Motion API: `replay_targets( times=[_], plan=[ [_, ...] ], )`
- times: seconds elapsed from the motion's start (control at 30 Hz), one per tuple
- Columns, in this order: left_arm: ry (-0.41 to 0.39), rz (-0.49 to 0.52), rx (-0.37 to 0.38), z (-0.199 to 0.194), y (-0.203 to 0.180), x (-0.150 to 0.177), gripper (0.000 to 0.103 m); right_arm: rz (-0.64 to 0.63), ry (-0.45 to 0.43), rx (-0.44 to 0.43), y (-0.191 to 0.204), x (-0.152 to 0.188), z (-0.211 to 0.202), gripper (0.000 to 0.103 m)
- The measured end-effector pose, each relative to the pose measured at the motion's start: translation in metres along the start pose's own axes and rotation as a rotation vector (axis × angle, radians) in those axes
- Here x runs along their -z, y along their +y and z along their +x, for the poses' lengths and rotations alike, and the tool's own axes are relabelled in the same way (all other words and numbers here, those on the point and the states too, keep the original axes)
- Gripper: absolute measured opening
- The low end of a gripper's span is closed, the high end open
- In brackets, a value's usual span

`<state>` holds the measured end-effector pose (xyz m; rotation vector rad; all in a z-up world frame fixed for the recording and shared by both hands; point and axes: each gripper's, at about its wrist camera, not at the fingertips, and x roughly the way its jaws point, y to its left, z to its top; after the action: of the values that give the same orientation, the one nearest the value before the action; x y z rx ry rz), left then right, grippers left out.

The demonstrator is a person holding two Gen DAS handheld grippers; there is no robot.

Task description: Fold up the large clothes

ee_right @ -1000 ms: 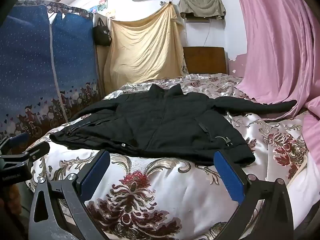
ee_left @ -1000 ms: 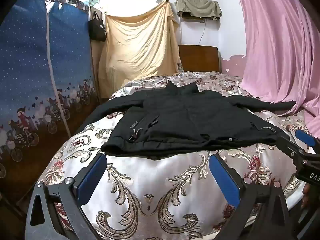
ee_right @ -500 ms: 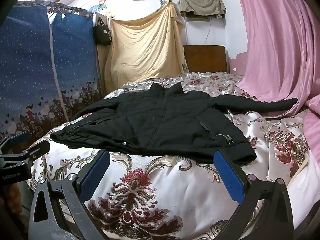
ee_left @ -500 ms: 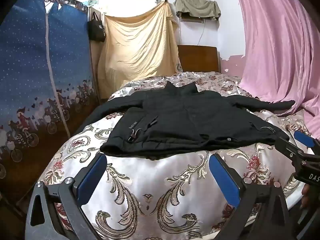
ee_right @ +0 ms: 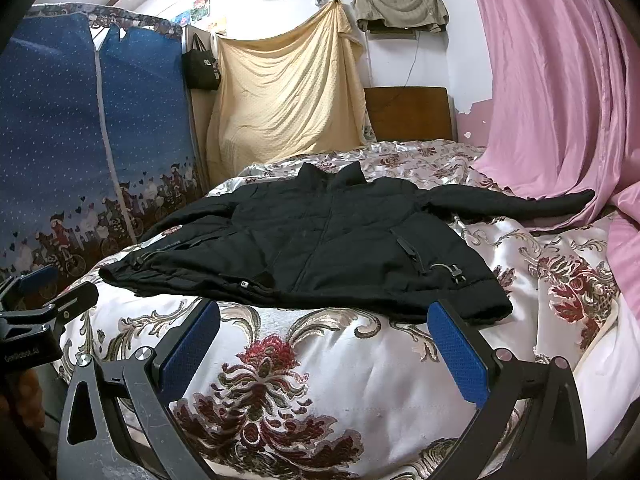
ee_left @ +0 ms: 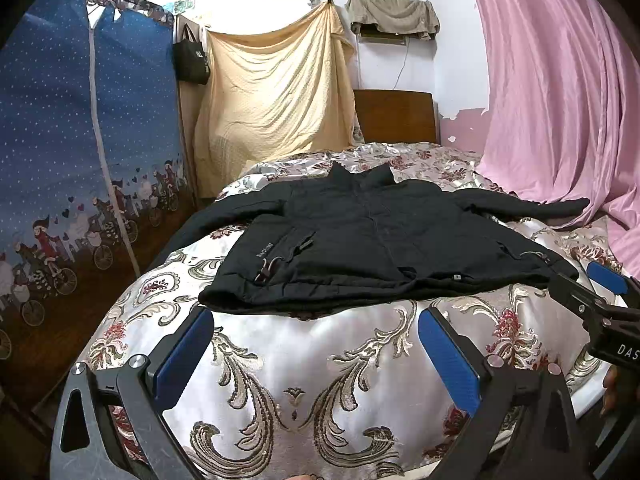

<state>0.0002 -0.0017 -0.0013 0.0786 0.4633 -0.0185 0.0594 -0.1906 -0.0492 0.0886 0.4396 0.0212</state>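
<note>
Your black jacket (ee_left: pixel 384 248) lies flat and face up on the floral satin bedspread (ee_left: pixel 304 364), sleeves spread out, hem toward you. Your left gripper (ee_left: pixel 316 344) hovers at the hem's left corner and your right gripper (ee_right: pixel 324 340) at its right, both spread wide, holding nothing.

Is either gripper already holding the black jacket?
No. The left gripper and the right gripper are both open, short of the black jacket, which lies flat on the bed.
</note>
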Motion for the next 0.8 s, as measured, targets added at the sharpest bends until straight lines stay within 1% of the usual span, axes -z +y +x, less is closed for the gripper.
replay_targets(
  times=[0.8],
  plan=[
    [-0.002,0.005,-0.002,0.0,-0.0006,-0.0001,0.103,-0.006,0.003,-0.002,0.003,0.002,0.0003,0.102]
  ],
)
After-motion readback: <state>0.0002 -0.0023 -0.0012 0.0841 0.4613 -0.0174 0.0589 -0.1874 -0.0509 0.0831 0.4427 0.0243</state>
